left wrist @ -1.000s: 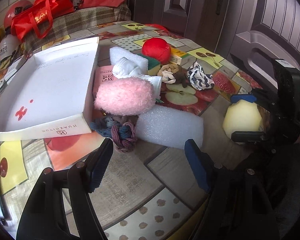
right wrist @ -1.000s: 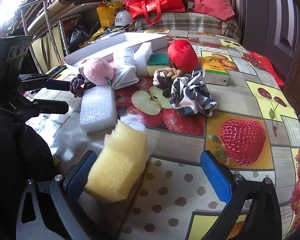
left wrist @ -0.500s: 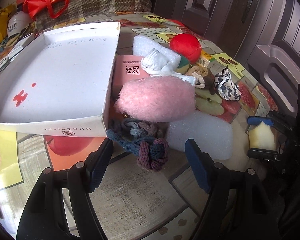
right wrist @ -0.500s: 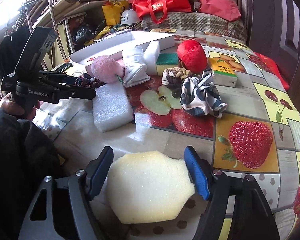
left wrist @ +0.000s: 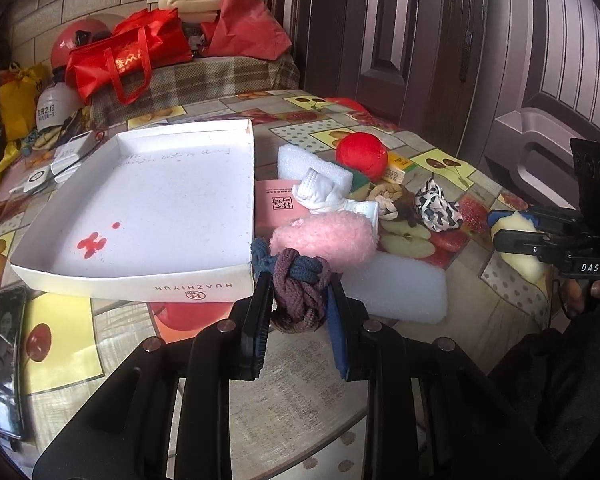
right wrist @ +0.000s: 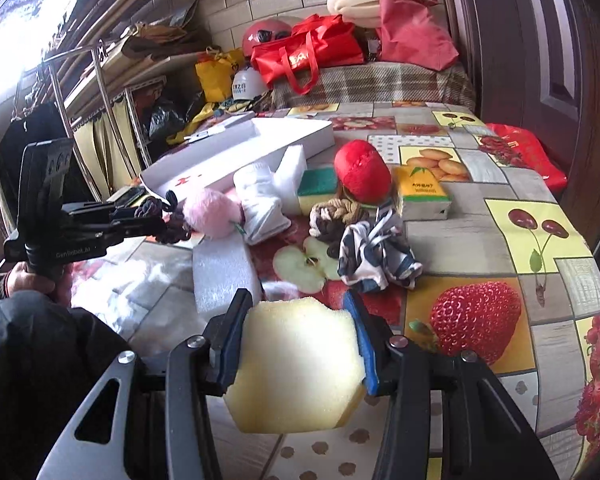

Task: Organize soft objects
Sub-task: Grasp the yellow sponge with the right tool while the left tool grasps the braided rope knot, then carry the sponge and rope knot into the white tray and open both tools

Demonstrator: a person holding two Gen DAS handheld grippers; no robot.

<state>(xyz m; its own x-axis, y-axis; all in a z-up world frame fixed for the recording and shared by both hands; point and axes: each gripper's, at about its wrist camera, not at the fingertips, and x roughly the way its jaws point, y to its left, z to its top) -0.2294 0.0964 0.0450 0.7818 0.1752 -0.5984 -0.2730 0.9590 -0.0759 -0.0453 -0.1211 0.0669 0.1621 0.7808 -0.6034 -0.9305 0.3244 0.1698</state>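
Gripping knotted rope toy point(left wrist: 298, 286), left tongs point(left wrist: 299, 308) closed beside white box point(left wrist: 140, 216); right tongs point(right wrist: 298, 344) clamp yellow sponge point(right wrist: 296, 364) above counter point(right wrist: 500, 240)

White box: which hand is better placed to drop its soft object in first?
Left, probably. The left tongs hold the knotted rope toy right at the corner of the white box. The right tongs grip the yellow sponge farther away, beyond the white foam block.

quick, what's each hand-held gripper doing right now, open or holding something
Left hand-held gripper: shut on the knotted rope toy.
Right hand-held gripper: shut on the yellow sponge.
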